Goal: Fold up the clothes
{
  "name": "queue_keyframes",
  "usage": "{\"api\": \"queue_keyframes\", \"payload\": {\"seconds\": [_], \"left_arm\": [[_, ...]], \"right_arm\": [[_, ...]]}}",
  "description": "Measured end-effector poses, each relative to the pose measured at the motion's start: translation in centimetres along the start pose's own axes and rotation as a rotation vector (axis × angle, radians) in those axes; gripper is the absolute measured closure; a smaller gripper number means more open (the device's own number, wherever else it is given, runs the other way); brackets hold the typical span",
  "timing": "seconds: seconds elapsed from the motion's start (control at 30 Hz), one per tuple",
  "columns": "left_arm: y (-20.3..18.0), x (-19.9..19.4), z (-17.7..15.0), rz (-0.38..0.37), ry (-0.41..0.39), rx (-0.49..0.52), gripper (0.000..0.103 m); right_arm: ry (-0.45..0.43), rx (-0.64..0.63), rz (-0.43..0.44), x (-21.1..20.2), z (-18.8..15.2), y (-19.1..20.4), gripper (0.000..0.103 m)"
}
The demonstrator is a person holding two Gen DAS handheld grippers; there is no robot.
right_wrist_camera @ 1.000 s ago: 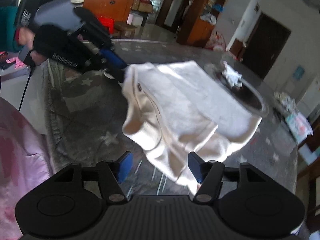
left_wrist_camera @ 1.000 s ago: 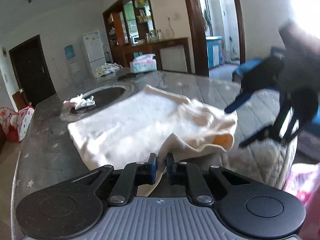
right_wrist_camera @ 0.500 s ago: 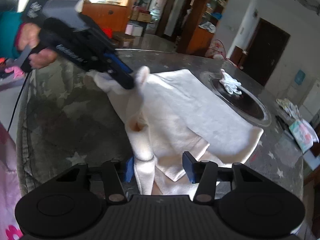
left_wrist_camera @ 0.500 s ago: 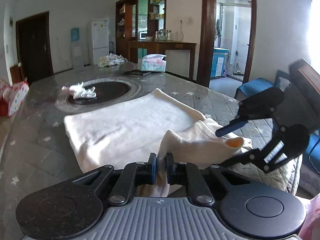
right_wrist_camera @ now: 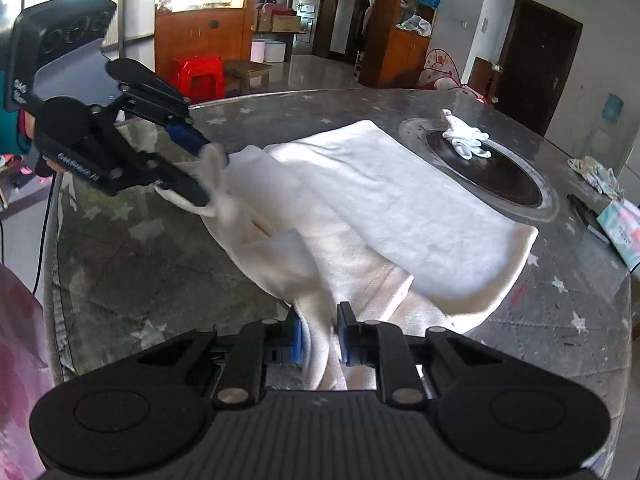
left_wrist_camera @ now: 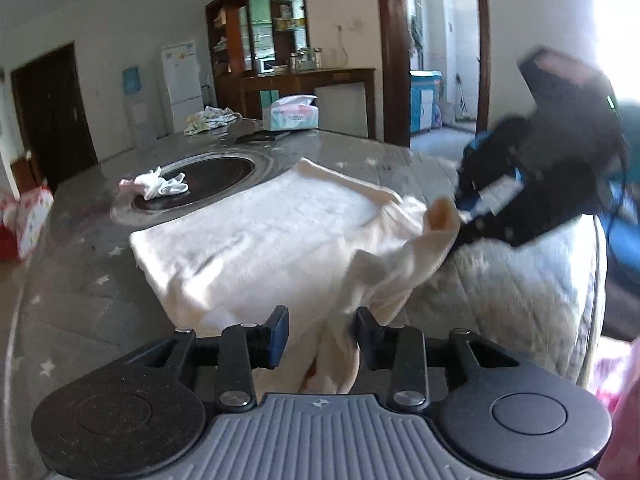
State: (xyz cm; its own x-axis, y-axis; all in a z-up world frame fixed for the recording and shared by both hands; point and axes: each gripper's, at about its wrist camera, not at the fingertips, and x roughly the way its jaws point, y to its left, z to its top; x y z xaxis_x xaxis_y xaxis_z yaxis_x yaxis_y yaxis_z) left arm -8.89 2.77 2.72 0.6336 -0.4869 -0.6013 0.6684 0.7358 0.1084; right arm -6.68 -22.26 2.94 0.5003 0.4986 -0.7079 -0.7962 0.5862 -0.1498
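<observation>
A cream fleece garment [left_wrist_camera: 272, 232] lies partly folded on the round grey table [left_wrist_camera: 80, 304]; it also shows in the right wrist view [right_wrist_camera: 400, 200]. My left gripper [left_wrist_camera: 322, 332] stands open, with a hanging fold of the garment between its fingers. In the right wrist view the left gripper [right_wrist_camera: 208, 176] is at the garment's far corner, jaws apart. My right gripper [right_wrist_camera: 318, 334] is shut on a bunched strip of the garment at its near edge. In the left wrist view the right gripper [left_wrist_camera: 460, 216] is blurred, holding a raised corner.
A dark round inset [left_wrist_camera: 200, 176] in the table middle holds a crumpled white cloth [left_wrist_camera: 158, 184]. A tissue box [left_wrist_camera: 294, 114] and a patterned rag [left_wrist_camera: 208, 118] sit at the far edge. A quilted cover [left_wrist_camera: 520, 288] drapes over the table's right side.
My left gripper has opened and released its pinch on the garment. My right gripper has closed on the garment's near edge and lifted a corner.
</observation>
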Motion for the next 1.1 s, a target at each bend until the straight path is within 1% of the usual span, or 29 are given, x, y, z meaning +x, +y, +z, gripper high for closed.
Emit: {"api": "queue_keyframes", "payload": {"seconds": [0.23, 0.27, 0.3, 0.33, 0.37, 0.4, 0.5, 0.57, 0.67, 0.7, 0.77, 0.83, 1.03, 1.1], "left_arm": [[-1.9, -1.2, -2.0, 0.047, 0.014, 0.16, 0.065], [-1.9, -1.2, -2.2, 0.052, 0.015, 0.171, 0.065], [-1.9, -1.2, -2.3, 0.053, 0.015, 0.17, 0.068], [-1.8, -1.2, -2.4, 0.054, 0.015, 0.169, 0.074], [-1.7, -1.2, -2.4, 0.052, 0.013, 0.156, 0.077], [-1.4, -1.2, -2.4, 0.048, 0.01, 0.127, 0.084], [-0.7, -1.5, -2.0, 0.031, -0.002, 0.035, 0.092], [-0.3, -2.0, -1.8, 0.021, -0.011, -0.018, 0.093], [-0.6, -3.4, -1.5, 0.023, -0.025, -0.024, 0.093], [-0.8, -4.0, -1.4, 0.02, -0.031, -0.028, 0.093], [-1.2, -5.2, -1.3, 0.013, -0.037, -0.034, 0.093], [-1.8, -6.7, -1.3, 0.002, -0.043, -0.042, 0.094], [-3.7, -12.0, -1.2, -0.026, -0.057, -0.068, 0.094], [-4.2, -13.4, -1.0, -0.022, -0.068, -0.071, 0.094]], "right_arm": [[-0.002, -0.107, -0.044, -0.4, -0.6, 1.8, 0.085], [-0.002, -0.117, -0.05, -0.4, -0.7, 2.0, 0.085], [-0.005, -0.125, -0.057, -0.5, -0.9, 2.1, 0.085], [-0.005, -0.131, -0.064, -0.5, -1.0, 2.3, 0.085], [-0.003, -0.135, -0.075, -0.5, -1.2, 2.4, 0.086], [-0.001, -0.139, -0.087, -0.4, -1.3, 2.6, 0.087], [-0.004, -0.123, -0.097, -0.5, -1.4, 2.7, 0.093], [-0.009, -0.11, -0.091, -1.0, -1.1, 2.8, 0.095], [-0.025, -0.107, -0.066, -2.5, -0.7, 3.1, 0.096], [-0.03, -0.107, -0.056, -3.1, -0.5, 3.2, 0.099], [-0.035, -0.104, -0.036, -4.4, -0.2, 3.6, 0.099], [-0.039, -0.106, -0.021, -5.9, -0.1, 4.2, 0.099], [-0.032, -0.102, 0.064, -11.1, 0.4, 7.4, 0.099], [-0.035, -0.09, 0.076, -12.4, 0.9, 8.0, 0.099]]}}
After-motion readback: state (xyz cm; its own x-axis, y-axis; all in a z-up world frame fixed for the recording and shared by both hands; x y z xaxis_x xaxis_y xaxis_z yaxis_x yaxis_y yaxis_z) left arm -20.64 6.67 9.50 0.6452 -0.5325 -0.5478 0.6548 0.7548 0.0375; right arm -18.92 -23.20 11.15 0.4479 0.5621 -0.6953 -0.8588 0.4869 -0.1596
